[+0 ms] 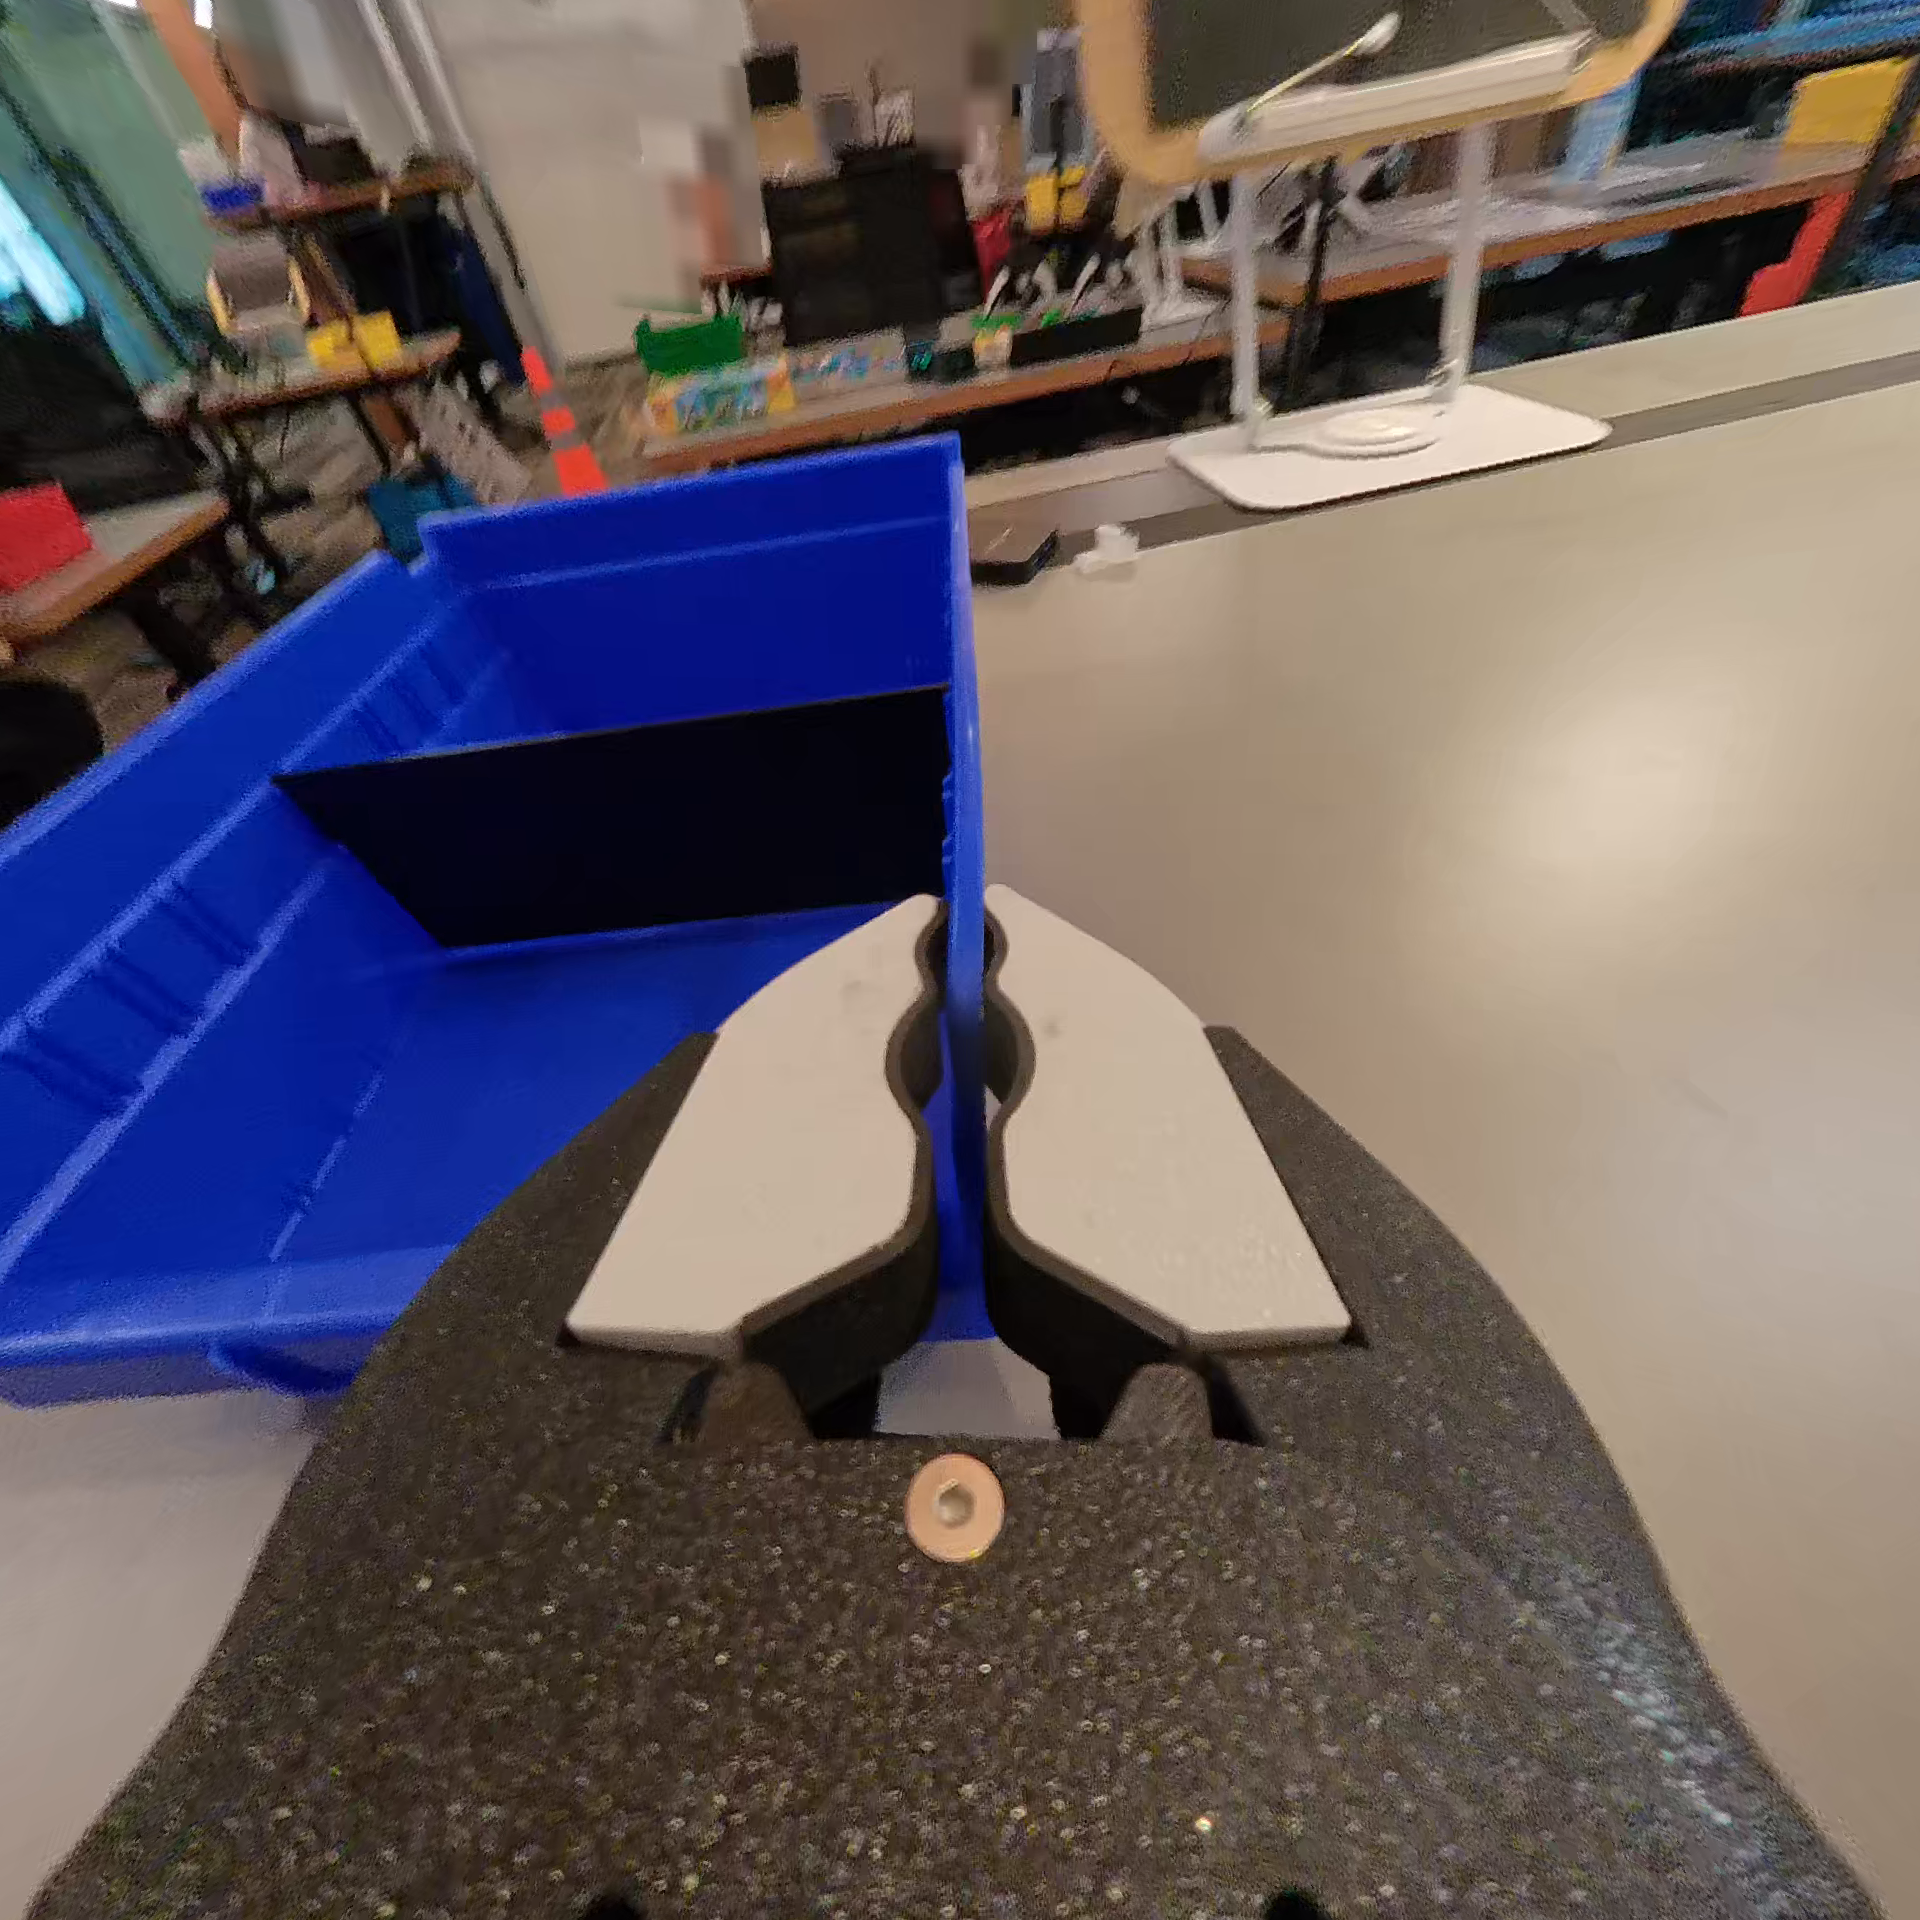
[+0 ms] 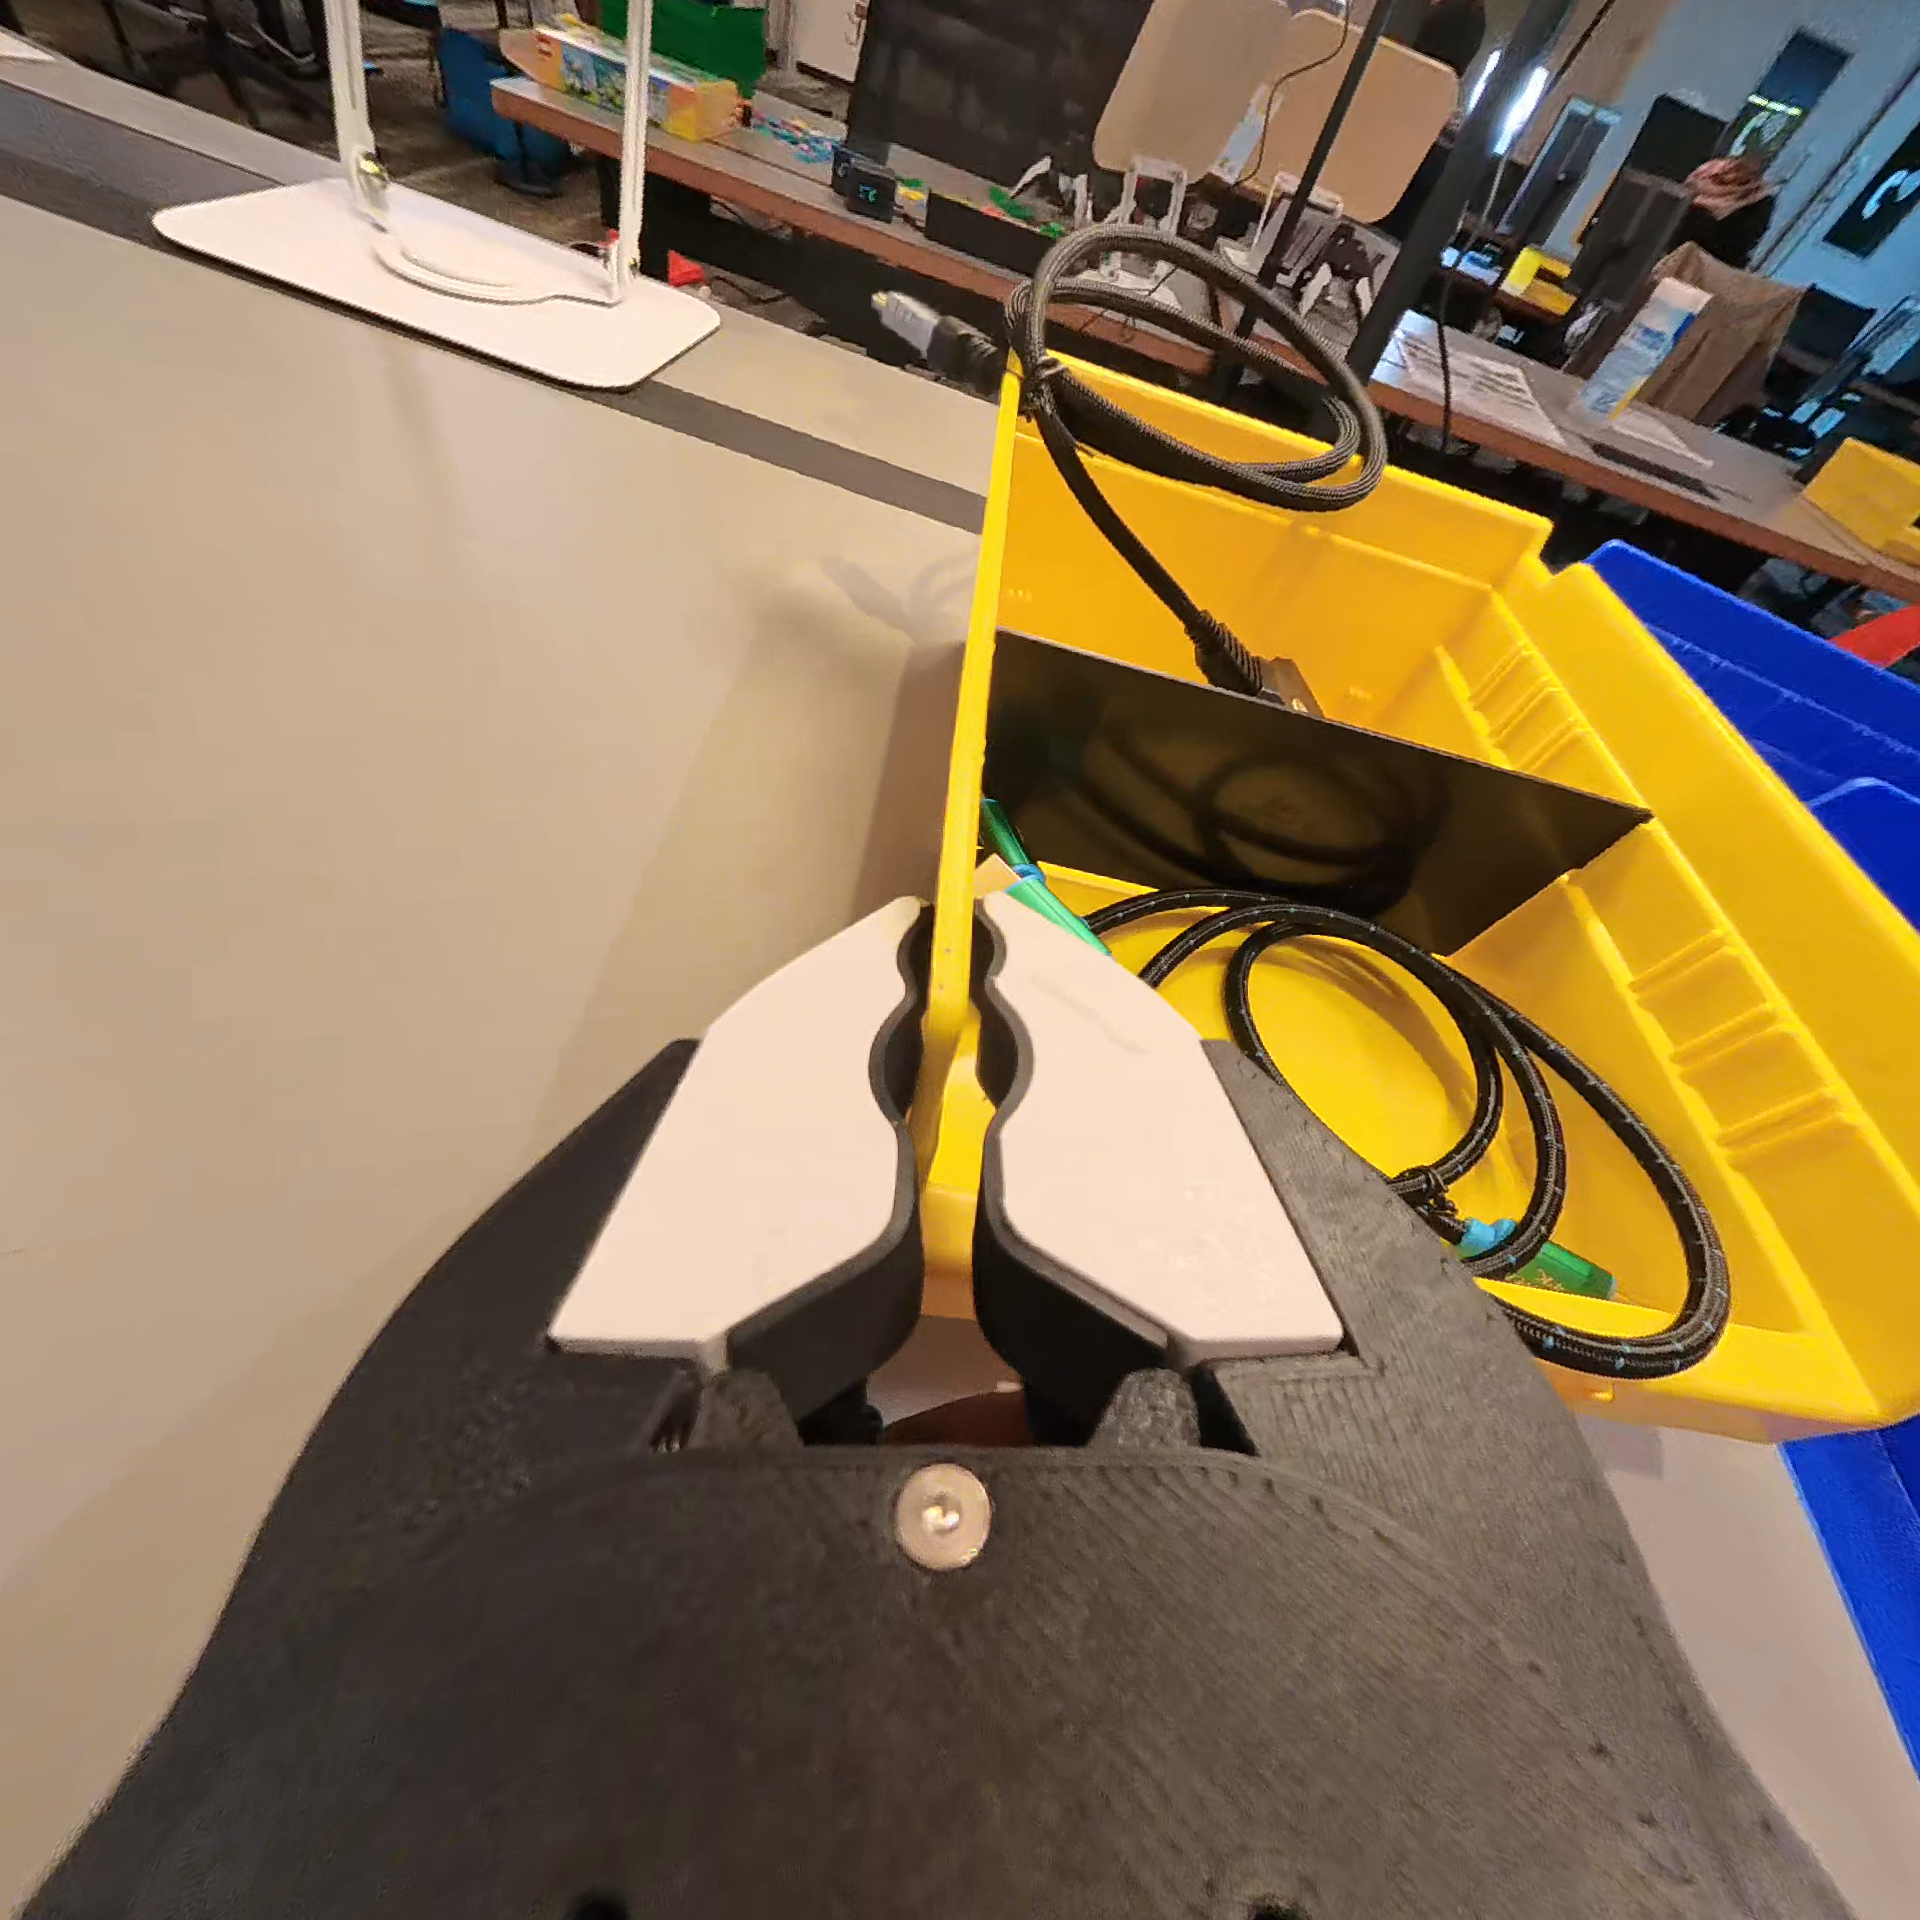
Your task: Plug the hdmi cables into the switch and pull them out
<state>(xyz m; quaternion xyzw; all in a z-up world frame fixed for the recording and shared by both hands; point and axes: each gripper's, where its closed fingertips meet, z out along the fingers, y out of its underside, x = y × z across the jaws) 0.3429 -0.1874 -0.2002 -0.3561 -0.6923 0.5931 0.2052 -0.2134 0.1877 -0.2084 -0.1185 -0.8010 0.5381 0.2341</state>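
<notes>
In the left wrist view my left gripper (image 1: 963, 914) is shut on the right side wall of a blue bin (image 1: 520, 1039); the thin wall runs between both pads. The bin has a black divider (image 1: 644, 810) and looks bare inside. In the right wrist view my right gripper (image 2: 952, 920) is shut on the left side wall of a yellow bin (image 2: 1714, 935). That bin holds coiled black braided HDMI cables (image 2: 1507, 1091) with green plugs (image 2: 1049, 914), a black divider (image 2: 1351, 821), and another black cable (image 2: 1195, 343) looped over its far rim. No switch shows.
Both bins stand on a pale grey table (image 1: 1455, 831). A white stand with a flat base (image 1: 1392, 436) stands at the table's far edge, also in the right wrist view (image 2: 436, 291). A blue bin (image 2: 1818, 727) sits right of the yellow one. Cluttered workbenches lie beyond. My hands' fingertips stand some 65 cm from each other.
</notes>
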